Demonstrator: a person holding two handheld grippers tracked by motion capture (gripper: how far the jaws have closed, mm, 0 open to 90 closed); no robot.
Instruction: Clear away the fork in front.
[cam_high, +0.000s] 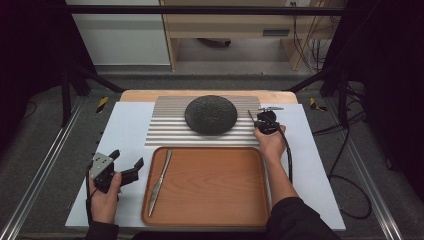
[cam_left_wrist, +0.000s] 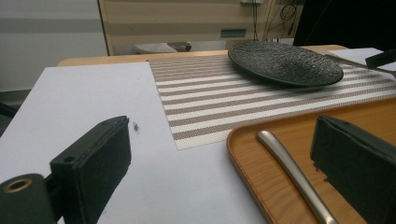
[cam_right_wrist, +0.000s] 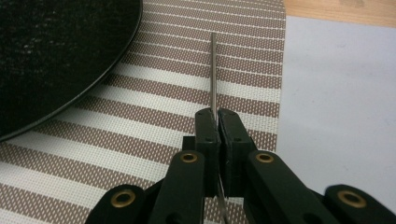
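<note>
The right gripper (cam_right_wrist: 217, 122) has its fingers closed on a thin metal utensil (cam_right_wrist: 214, 70), held edge-on over the striped mat (cam_right_wrist: 154, 116) just right of the dark plate (cam_high: 210, 114). It looks stiff, light and slippery, so a pinch along the handle suits it. The left gripper (cam_high: 127, 161) rests open beside the wooden tray (cam_high: 210, 185), where a knife (cam_high: 160, 175) lies.

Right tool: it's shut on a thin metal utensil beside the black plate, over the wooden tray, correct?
Not quite. The right tool is shut on the thin utensil beside the black plate, but over the striped mat, not the wooden tray. The right gripper view shows the mat's stripes under the jaws; the high view shows the tray nearer the person.
</note>
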